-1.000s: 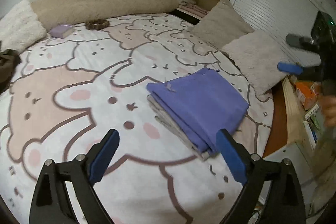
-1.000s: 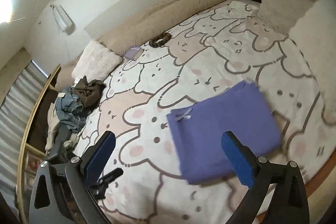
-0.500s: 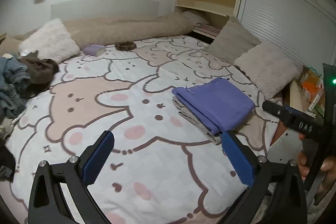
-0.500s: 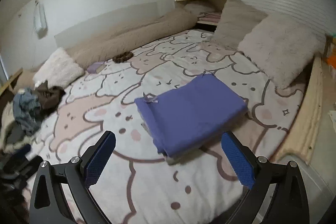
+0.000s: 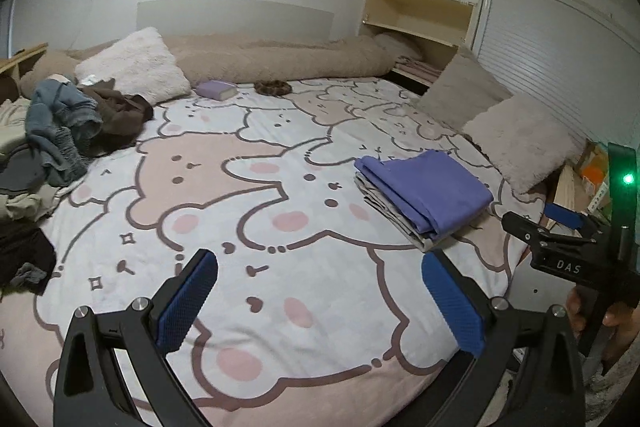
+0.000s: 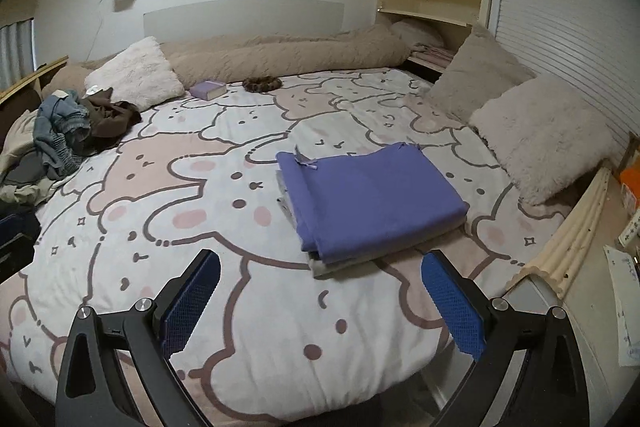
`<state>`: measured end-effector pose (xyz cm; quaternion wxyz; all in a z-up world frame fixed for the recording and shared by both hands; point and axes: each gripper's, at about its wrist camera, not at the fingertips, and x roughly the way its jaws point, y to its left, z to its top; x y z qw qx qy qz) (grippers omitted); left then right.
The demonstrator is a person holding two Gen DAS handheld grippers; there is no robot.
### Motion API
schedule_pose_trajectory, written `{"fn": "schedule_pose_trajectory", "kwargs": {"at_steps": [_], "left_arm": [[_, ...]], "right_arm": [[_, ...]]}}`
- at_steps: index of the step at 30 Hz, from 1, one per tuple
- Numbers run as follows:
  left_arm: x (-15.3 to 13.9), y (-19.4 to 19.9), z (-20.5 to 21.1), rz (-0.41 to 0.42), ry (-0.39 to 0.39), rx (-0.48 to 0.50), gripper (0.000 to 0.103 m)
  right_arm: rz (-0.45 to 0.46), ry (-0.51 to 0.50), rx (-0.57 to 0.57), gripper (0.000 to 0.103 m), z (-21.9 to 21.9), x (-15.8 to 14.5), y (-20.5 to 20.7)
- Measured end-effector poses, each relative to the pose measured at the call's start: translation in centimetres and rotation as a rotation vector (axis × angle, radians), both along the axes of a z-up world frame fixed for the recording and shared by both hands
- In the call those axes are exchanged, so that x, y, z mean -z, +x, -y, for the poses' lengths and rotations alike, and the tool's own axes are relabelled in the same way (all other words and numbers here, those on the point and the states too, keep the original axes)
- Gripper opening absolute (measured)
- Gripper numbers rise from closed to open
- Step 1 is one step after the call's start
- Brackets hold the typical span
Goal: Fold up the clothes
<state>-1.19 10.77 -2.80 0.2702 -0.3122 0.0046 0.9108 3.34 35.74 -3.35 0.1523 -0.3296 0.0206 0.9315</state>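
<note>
A folded purple garment (image 6: 368,199) lies on top of a folded grey one on the bear-print bed (image 6: 200,227); it also shows in the left wrist view (image 5: 424,191). A pile of unfolded clothes (image 5: 68,119) sits at the bed's left side, also in the right wrist view (image 6: 68,131). My left gripper (image 5: 320,307) is open and empty, held back above the bed's near edge. My right gripper (image 6: 320,307) is open and empty, just short of the folded stack; it also appears at the right of the left wrist view (image 5: 560,227).
Fluffy pillows (image 6: 536,131) line the right side and a white one (image 6: 136,75) sits at the back left. A purple book (image 6: 208,89) and a brown ring-shaped item (image 6: 262,83) lie near the rolled beige blanket (image 6: 288,55). A wooden bed rail (image 6: 572,235) runs along the right.
Both grippers have pulled back and away from the folded stack, so more of the bed and room shows. The clothes pile has come into view at the left.
</note>
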Motion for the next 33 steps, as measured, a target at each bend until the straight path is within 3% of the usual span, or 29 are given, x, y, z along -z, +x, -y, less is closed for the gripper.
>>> {"fn": "schedule_pose_trajectory", "kwargs": {"at_steps": [5, 33], "left_arm": [[-0.3, 0.8, 0.6, -0.034, -0.037, -0.031, 0.103], [-0.1, 1.5, 1.1, -0.013, -0.02, -0.048, 0.103]], "right_arm": [[-0.019, 0.018, -0.022, 0.1, 1.4, -0.9, 0.3], [-0.063, 0.061, -0.055, 0.1, 3.1, -3.1, 0.3]]}}
